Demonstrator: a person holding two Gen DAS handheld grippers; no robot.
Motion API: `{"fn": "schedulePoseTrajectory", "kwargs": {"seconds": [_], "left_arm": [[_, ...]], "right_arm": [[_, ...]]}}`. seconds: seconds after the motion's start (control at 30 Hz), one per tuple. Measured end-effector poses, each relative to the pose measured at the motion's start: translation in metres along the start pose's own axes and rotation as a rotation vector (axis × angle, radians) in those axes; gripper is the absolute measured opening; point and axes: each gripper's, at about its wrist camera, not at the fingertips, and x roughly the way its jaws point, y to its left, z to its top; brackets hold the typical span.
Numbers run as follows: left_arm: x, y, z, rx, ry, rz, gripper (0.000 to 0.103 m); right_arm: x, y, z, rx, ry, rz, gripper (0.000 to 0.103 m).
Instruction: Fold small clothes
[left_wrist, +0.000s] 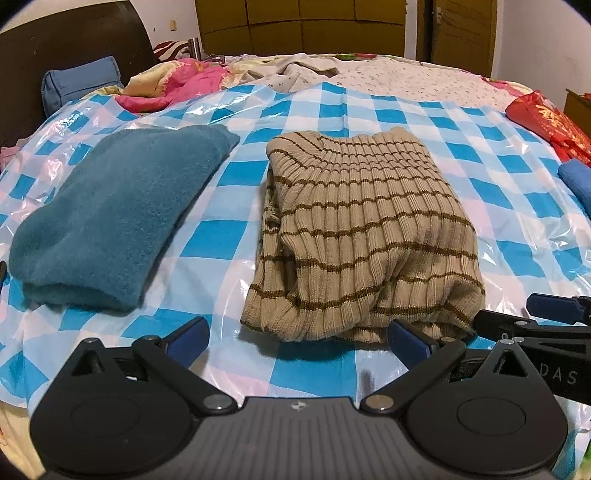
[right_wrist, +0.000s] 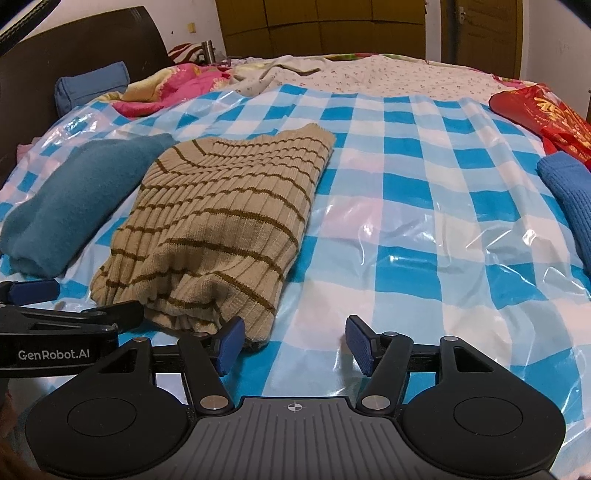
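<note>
Beige with brown stripes, the folded sweater (left_wrist: 365, 236) lies mid-frame in the left wrist view on the checked plastic sheet (left_wrist: 424, 122) over the bed, with a folded teal garment (left_wrist: 118, 218) beside it at left and a blue garment (right_wrist: 569, 199) well apart at the right edge. Both the left gripper (left_wrist: 299, 338) and right gripper (right_wrist: 295, 343) sit at the sweater's near edge with fingers spread wide, holding nothing. The right gripper's inner pad (right_wrist: 231, 341) is just beside the sweater's corner.
</note>
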Motion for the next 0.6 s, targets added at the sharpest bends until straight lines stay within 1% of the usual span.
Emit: {"fn": "schedulePoseTrajectory", "kwargs": {"seconds": [0.27,0.6], "left_arm": [[0.0006,-0.0055,-0.0029,0.032,-0.006,0.012,0.103],[0.0018,-0.0020,-0.0041,0.013,-0.003,0.010,0.103]], "right_arm": [[0.0014,-0.0004,-0.0048,-0.011,0.004,-0.006,0.061],[0.0030,0.0003,-0.0067,-0.017,0.015,-0.016,0.062]]}}
